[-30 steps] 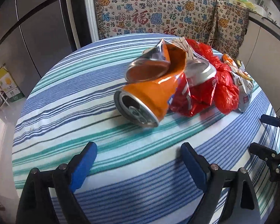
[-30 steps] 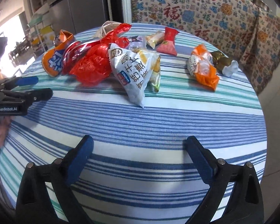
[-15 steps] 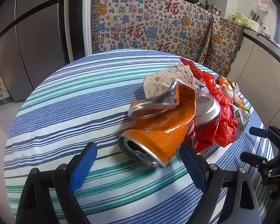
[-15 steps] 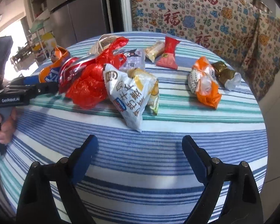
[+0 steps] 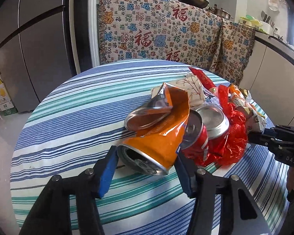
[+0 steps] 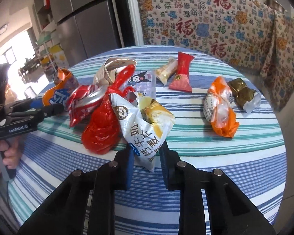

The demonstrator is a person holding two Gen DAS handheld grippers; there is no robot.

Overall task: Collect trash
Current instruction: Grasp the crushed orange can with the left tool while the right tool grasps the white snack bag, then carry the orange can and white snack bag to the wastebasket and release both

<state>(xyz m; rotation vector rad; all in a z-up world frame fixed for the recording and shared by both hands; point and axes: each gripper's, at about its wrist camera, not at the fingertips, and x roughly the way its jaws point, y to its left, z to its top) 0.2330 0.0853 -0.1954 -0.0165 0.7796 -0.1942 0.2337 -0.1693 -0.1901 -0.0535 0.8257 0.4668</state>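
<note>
A crushed orange can (image 5: 158, 137) lies on the striped round table (image 5: 78, 117). My left gripper (image 5: 146, 152) is closing around its open end, and both blue pads touch it. Behind it lie a red can (image 5: 196, 135) and a red plastic bag (image 5: 233, 143). In the right wrist view a white snack bag (image 6: 147, 129) leans on that red plastic bag (image 6: 102, 129). My right gripper (image 6: 145, 148) is closing on the snack bag's lower corner, pads against it. The left gripper (image 6: 49, 107) shows at the left by the orange can (image 6: 54, 96).
Further back on the table (image 6: 225, 156) lie an orange wrapper (image 6: 221, 113), a gold wrapper (image 6: 243, 96), a red candy wrapper (image 6: 182, 74) and a pale wrapper (image 6: 166, 70). A patterned cloth (image 5: 166, 35) and a grey fridge (image 5: 29, 58) stand behind.
Both grippers moved forward to the trash and went from wide open to closed in. The left one now pinches the orange can, the right one the white snack bag.
</note>
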